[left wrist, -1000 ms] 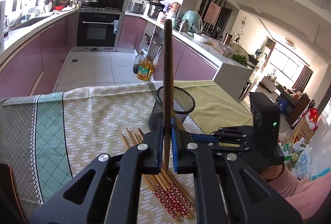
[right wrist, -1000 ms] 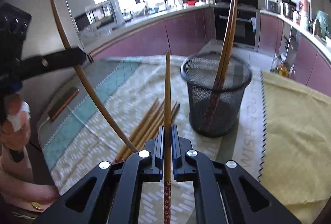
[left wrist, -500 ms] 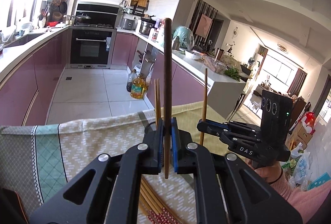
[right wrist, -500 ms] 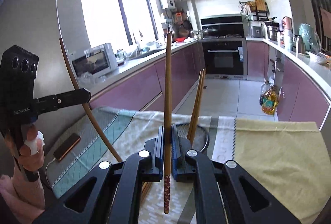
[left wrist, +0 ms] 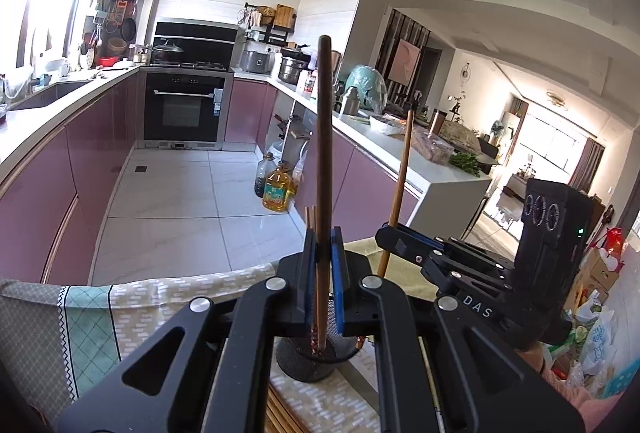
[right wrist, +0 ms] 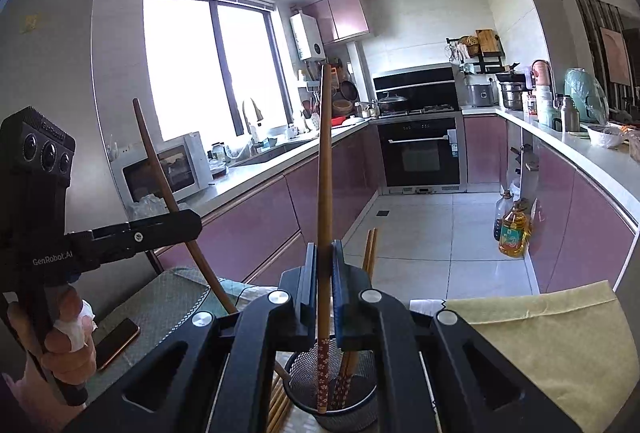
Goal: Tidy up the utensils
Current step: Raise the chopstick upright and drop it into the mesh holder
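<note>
My left gripper (left wrist: pixel 323 237) is shut on a dark brown chopstick (left wrist: pixel 323 137) held upright. Its lower end hangs over the mouth of the black mesh cup (left wrist: pixel 298 363), which shows under the jaws. My right gripper (right wrist: pixel 324 249) is shut on a lighter chopstick (right wrist: pixel 325 169) with a flowered lower end that points down into the mesh cup (right wrist: pixel 356 403). Two chopsticks (right wrist: pixel 370 251) lean inside the cup. Each view shows the other gripper: the right gripper (left wrist: pixel 382 233) and the left gripper (right wrist: pixel 196 223), each with its chopstick.
Loose chopsticks (right wrist: pixel 276 407) lie on the patterned tablecloth (left wrist: pixel 120 313) beside the cup. A phone (right wrist: pixel 116 343) rests at the table's left, and a yellow cloth (right wrist: pixel 540 333) covers the right side. Purple kitchen cabinets, an oven and oil bottles (left wrist: pixel 276 189) stand beyond the table.
Both grippers have risen with their chopsticks and come together over the mesh cup. The cup has gone from ahead of the jaws to beneath them.
</note>
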